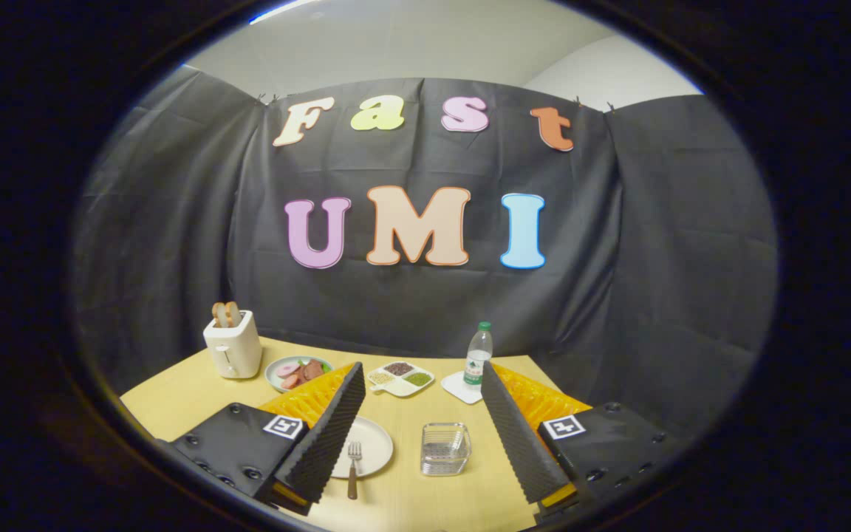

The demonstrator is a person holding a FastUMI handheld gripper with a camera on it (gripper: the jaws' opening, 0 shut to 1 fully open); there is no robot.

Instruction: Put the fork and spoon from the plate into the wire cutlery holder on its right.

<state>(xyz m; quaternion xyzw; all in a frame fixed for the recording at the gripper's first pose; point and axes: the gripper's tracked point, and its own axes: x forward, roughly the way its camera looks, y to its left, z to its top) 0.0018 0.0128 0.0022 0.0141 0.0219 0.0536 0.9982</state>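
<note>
Jaws (417, 436) stand spread wide and released above the pale wooden tabletop (189, 399), gripping nothing; between them lie the task's things; a round white plate (372, 443) sits just beside the left finger (326, 436), partly hidden behind it; a fork with metal tines and a brown handle (353, 469) rests on the plate's near edge, its handle reaching off the rim onto the tabletop; a spoon cannot be made out; the small wire cutlery holder (445, 448) stands just to the right of the plate, apart from it, upright and nearer the right finger (518, 436). Beyond the fingers, a white toaster with two slices of toast (233, 343) stands at the far left; beside it a light green plate of sliced food (297, 372); then a white divided dish of grains (400, 378); a clear plastic water bottle with a green cap (478, 356) stands upright on a white square coaster (459, 389); its label is too small to read; square black-and-white markers (284, 425) sit on the gripper body.
</note>
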